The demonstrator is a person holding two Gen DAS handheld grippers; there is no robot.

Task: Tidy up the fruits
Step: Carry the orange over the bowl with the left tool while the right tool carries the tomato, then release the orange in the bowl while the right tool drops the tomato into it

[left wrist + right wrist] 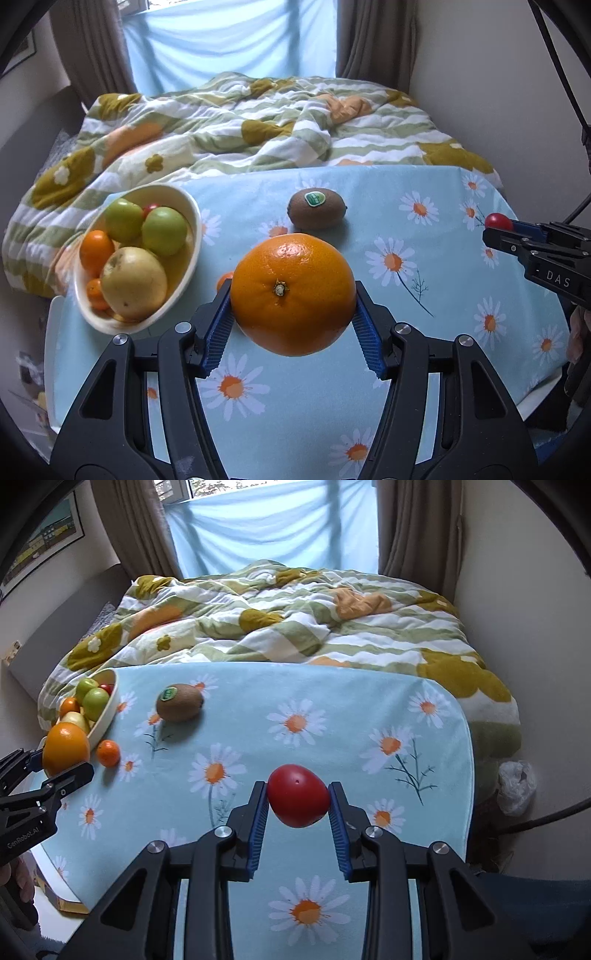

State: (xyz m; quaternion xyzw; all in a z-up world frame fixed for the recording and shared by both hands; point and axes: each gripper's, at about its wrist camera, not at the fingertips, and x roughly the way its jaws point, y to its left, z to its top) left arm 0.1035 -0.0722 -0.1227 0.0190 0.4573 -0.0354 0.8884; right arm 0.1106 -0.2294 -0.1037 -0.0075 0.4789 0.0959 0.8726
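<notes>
Clamped between the left gripper (293, 291) pads, a big dimpled orange (293, 293) hangs above the daisy-print tablecloth (443, 295), just beside the cream oval bowl (192, 221) of fruit. Carry it over the rim and lower it gently. Right gripper (297, 801) pinches a smooth red tomato (297, 799). A fuzzy kiwi (317, 208) waits on the cloth.

A bowl (192, 221) of fruit sits at the table's (332, 701) left edge, a kiwi (316, 208) to its right. A small mandarin (108, 753) lies just before the bowl. A bed (295, 620) lies behind.
</notes>
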